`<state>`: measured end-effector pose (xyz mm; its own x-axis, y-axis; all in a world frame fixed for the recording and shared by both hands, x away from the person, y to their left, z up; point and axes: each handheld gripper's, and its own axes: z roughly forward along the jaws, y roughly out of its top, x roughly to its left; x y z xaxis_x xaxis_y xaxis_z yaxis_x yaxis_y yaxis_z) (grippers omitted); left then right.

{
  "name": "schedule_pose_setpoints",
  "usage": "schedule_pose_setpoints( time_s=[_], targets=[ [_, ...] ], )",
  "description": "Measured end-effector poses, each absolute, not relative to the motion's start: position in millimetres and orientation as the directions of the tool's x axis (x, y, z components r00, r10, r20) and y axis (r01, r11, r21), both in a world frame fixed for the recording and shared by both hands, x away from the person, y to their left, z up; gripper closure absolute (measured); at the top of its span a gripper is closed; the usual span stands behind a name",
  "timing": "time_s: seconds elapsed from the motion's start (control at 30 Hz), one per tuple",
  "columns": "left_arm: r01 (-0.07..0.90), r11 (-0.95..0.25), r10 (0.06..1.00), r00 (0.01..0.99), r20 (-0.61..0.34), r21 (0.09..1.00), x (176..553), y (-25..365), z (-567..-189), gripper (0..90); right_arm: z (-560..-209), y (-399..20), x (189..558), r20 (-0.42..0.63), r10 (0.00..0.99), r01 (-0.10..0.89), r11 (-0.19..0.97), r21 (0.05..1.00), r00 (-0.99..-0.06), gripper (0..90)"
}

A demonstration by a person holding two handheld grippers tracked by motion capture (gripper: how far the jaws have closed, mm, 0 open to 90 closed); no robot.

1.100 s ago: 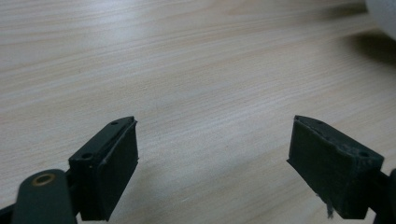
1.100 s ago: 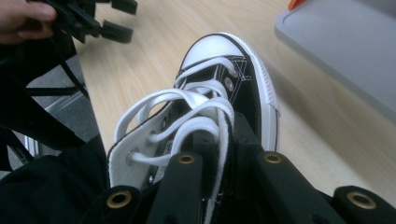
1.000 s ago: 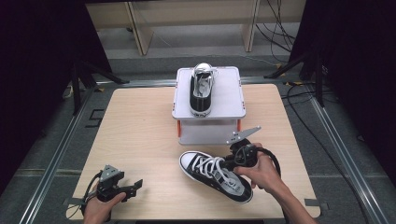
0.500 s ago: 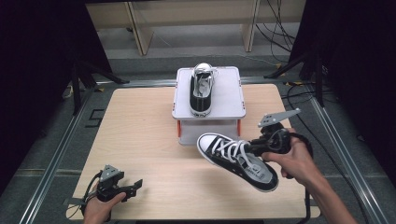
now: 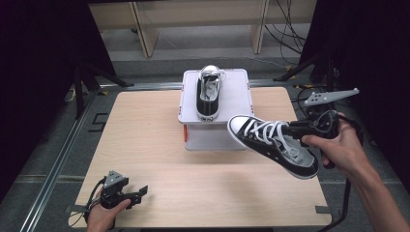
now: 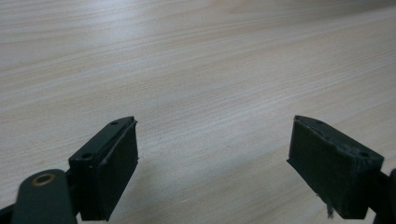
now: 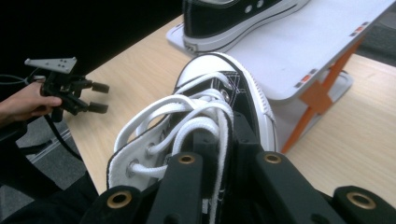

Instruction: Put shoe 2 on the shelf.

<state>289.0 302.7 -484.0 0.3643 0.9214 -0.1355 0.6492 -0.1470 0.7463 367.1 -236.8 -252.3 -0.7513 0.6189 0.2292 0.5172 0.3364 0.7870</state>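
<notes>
A black high-top sneaker with white laces (image 5: 263,140) hangs in the air just right of the white box (image 5: 237,96), toe pointing at the box. My right gripper (image 5: 291,129) is shut on the sneaker's side wall by the laces; in the right gripper view its jaws (image 7: 224,140) pinch the canvas beside the lacing of the sneaker (image 7: 219,88). The matching sneaker (image 5: 209,92) lies on the box lid (image 7: 317,46), where its heel (image 7: 233,18) shows. My left gripper (image 5: 141,192) rests open at the table's front left, nothing between its pads (image 6: 112,168).
The box has an orange latch (image 7: 317,95) on its front. The wooden table (image 5: 145,135) lies bare between the box and my left gripper (image 7: 95,97). Metal rails and dark floor ring the table, with cables at the far right.
My right gripper has lifted the sneaker off the table and carried it up and to the right, beside the box. The left gripper has stayed put.
</notes>
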Motion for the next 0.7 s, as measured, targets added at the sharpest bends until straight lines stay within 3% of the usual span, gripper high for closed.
schedule_pose_setpoints(
  time_s=[0.27, 0.7],
  targets=[
    [0.649, -0.161, 0.922, 0.368, -0.121, 0.744, 290.3, 303.5, -485.3, 15.3, -231.0, -243.6, 389.4, 0.199, 0.670, 0.528, 0.331, 0.782, -0.715, 85.1],
    [0.646, -0.151, 0.918, 0.371, -0.136, 0.748, 289.7, 302.2, -484.7, 15.3, -222.2, -217.0, 463.0, 0.231, 0.791, 0.577, 0.180, 0.797, -0.567, 85.1]
  ],
)
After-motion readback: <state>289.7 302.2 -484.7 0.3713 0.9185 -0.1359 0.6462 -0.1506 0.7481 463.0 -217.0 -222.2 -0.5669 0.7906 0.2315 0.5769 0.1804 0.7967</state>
